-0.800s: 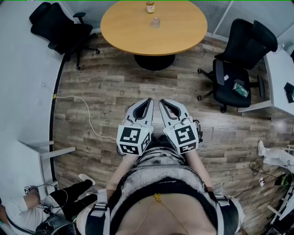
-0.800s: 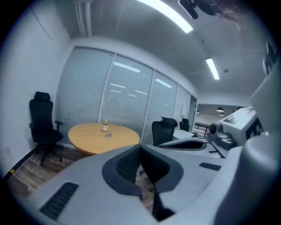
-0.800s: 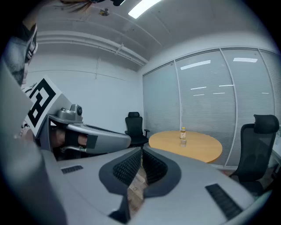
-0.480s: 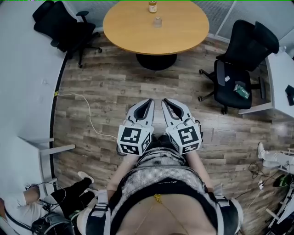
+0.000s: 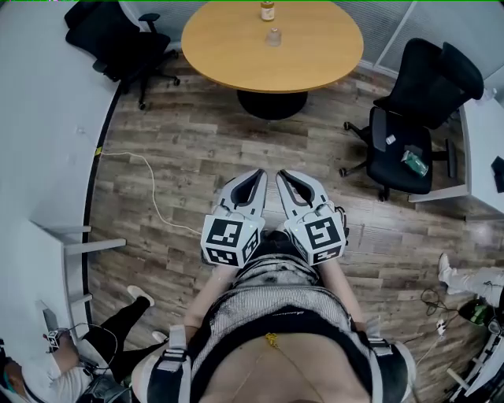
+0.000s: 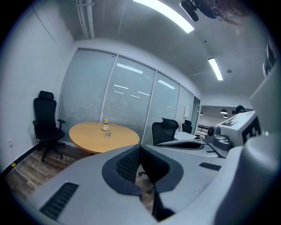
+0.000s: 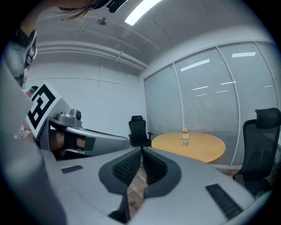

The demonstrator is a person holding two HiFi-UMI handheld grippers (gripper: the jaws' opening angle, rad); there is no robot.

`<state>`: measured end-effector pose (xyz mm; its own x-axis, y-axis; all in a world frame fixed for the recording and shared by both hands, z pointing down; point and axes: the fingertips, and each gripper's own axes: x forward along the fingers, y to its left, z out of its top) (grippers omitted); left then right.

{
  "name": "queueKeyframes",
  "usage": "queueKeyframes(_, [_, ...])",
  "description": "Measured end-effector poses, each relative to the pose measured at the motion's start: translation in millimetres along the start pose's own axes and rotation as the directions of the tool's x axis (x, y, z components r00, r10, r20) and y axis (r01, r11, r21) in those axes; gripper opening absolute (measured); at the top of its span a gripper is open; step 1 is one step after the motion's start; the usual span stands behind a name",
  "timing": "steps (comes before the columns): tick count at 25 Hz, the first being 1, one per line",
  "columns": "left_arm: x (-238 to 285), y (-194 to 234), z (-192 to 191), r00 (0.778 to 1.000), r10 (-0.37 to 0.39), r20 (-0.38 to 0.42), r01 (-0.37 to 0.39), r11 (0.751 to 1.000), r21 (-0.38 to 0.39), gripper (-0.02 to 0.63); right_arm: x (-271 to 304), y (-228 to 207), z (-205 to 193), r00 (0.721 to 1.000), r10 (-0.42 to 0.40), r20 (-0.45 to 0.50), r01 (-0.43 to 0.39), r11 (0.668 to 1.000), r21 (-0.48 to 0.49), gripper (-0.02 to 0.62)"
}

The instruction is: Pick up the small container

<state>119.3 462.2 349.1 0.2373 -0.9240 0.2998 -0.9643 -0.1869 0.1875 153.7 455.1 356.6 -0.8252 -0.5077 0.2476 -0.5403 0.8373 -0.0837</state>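
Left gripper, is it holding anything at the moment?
No, the left gripper has its fingers shut against each other with nothing between them.

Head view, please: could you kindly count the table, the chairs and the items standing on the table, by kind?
Round table: 1
Black office chairs: 2
Bottle: 1
Small container: 1
Total: 5

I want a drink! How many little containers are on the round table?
2. A small yellowish bottle stands near the far edge of the round wooden table; a small clear container stands just nearer. None looks hidden.
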Motion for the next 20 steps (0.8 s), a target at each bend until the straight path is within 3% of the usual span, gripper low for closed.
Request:
queueKeyframes(10, [9.5, 1.0, -5.7, 1.000, 0.029, -0.002, -0.029, 0.999, -0.015, 0.020, -0.7, -8.1, -5.0, 1.000, 0.019, -0.001, -0.019, 1.000, 0.014, 0.028])
queueKeyframes(20, [46.5, 34.6, 7.8, 1.000, -0.029, -0.007, 0.029, 0.999, -0.027, 0.019, 43.6, -32.1, 7.1, 0.999, -0.033, 0.000, 0.033, 0.999, 0.013, 0.028])
